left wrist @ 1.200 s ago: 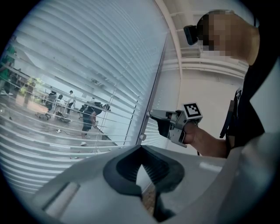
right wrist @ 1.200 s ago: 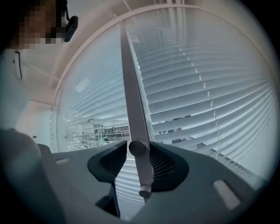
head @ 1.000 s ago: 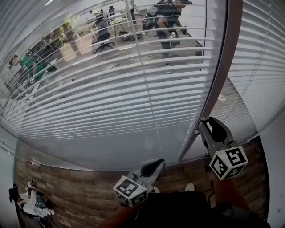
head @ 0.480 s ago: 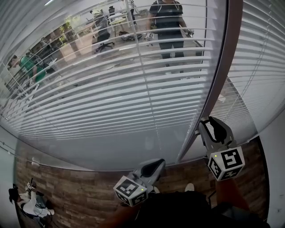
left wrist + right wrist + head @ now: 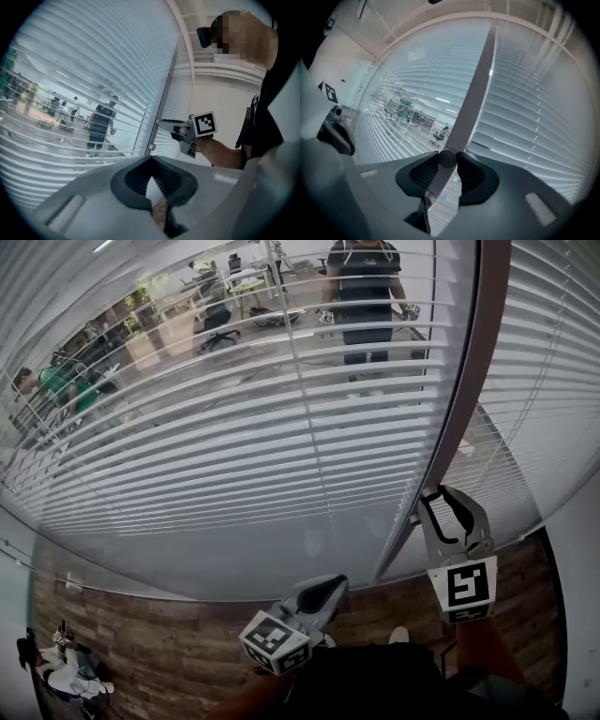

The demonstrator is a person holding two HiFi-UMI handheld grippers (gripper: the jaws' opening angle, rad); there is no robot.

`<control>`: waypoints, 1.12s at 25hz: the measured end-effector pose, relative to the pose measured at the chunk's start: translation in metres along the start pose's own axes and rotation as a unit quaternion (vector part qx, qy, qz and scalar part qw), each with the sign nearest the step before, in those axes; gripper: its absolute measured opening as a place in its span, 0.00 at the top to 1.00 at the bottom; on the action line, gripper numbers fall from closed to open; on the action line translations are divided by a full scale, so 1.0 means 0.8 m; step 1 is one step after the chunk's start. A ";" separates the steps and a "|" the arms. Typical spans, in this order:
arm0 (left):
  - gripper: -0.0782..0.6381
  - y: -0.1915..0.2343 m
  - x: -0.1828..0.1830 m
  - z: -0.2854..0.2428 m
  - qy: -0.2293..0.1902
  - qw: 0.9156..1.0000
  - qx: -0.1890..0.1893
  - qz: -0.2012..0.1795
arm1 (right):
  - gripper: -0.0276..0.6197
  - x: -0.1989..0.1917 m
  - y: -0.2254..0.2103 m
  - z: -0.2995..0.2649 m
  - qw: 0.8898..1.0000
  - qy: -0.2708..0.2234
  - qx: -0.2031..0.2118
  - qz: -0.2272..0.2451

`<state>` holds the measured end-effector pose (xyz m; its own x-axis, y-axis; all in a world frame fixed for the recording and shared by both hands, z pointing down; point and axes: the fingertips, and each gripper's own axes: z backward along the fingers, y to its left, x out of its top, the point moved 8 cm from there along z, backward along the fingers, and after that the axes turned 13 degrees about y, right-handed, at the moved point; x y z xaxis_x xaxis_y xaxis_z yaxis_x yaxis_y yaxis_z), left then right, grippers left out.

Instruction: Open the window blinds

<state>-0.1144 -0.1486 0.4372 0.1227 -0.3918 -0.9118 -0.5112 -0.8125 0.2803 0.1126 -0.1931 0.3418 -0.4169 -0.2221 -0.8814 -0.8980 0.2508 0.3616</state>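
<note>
- The window blinds (image 5: pixel 234 427) fill the head view from 9 o'clock round to 2 o'clock: white slats over glass, split by a grey frame post (image 5: pixel 459 399). Left of the post the slats lie flat enough to show an office and a person (image 5: pixel 366 296) standing beyond the glass. Right of the post they look more closed.
- The right hand-held gripper (image 5: pixel 436 498) sits at 4 o'clock in the head view, just beside the foot of the post. In its own view its jaws pinch the round end of the tilt wand (image 5: pixel 446 158), and the pads touch it on both sides.
- The left hand-held gripper (image 5: pixel 330 587) hangs low at 6 o'clock over the wood floor (image 5: pixel 169 643). Its jaws are pressed together on nothing, well apart from the blinds.
- Likely risk: the wand end is round and smooth, so it could slip out of the pads when twisted and the slats would not move.
- Likely risk: a twist the wrong way would shut the slats instead of opening them. Which panel the wand drives cannot be told.
- Likely risk: a downward pull in place of a twist could strain the wand's top fitting, which is out of sight.
- Likely risk: with the right hand-held gripper so near the post, a wide wrist turn could knock the post or the slats.
</note>
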 end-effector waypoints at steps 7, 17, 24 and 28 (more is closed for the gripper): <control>0.89 0.002 0.000 -0.005 0.008 1.000 -0.001 0.004 | 0.73 -0.004 0.000 -0.005 1.000 0.002 -0.010 0.019; 0.89 0.011 -0.019 -0.004 0.005 1.000 0.007 -0.002 | 0.71 -0.031 0.008 -0.005 0.999 -0.006 0.016 -0.030; 0.89 0.010 -0.015 -0.001 0.003 1.000 0.003 -0.005 | 0.73 -0.030 0.006 0.001 1.000 -0.011 0.012 -0.020; 0.89 0.007 -0.001 0.002 0.002 1.000 -0.004 -0.004 | 0.73 -0.016 -0.005 0.007 1.000 -0.015 0.014 -0.017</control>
<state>-0.1184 -0.1520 0.4393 0.1307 -0.3872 -0.9127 -0.5036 -0.8189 0.2753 0.1226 -0.1863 0.3499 -0.3815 -0.2033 -0.9017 -0.9072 0.2697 0.3230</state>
